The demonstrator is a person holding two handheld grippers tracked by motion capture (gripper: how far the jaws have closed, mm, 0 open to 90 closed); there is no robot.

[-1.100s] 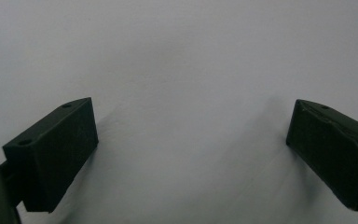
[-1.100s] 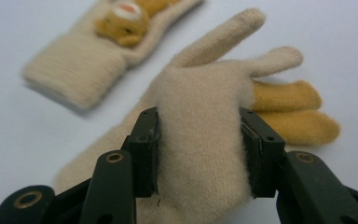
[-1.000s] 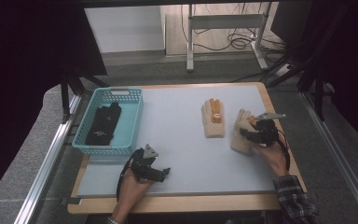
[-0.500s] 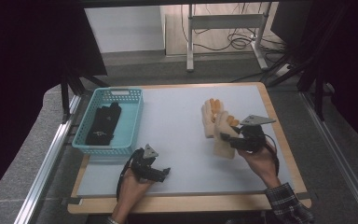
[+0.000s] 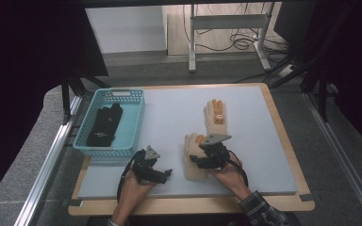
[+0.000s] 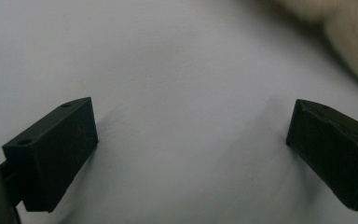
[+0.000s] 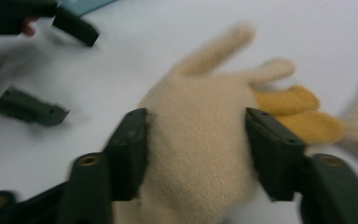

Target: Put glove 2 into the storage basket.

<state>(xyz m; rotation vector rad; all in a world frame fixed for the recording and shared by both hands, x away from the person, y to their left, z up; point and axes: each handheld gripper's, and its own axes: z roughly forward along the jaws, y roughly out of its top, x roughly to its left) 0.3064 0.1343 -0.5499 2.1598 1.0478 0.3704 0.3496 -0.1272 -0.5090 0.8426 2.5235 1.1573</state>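
Lying flat on the white surface [image 5: 264,141], a cream glove [image 5: 194,160] sits under the right gripper [image 5: 207,157] in the high view, near a second cream glove [image 5: 215,113]. The left gripper [image 5: 162,174] rests just left of it, beside a teal basket [image 5: 134,120] holding a black glove [image 5: 104,125]. From the left gripper view, its jaws stand wide apart over bare surface. From the right gripper view, the jaws have just been opening; they flank the glove's palm, and whether the pads press on it is unclear.
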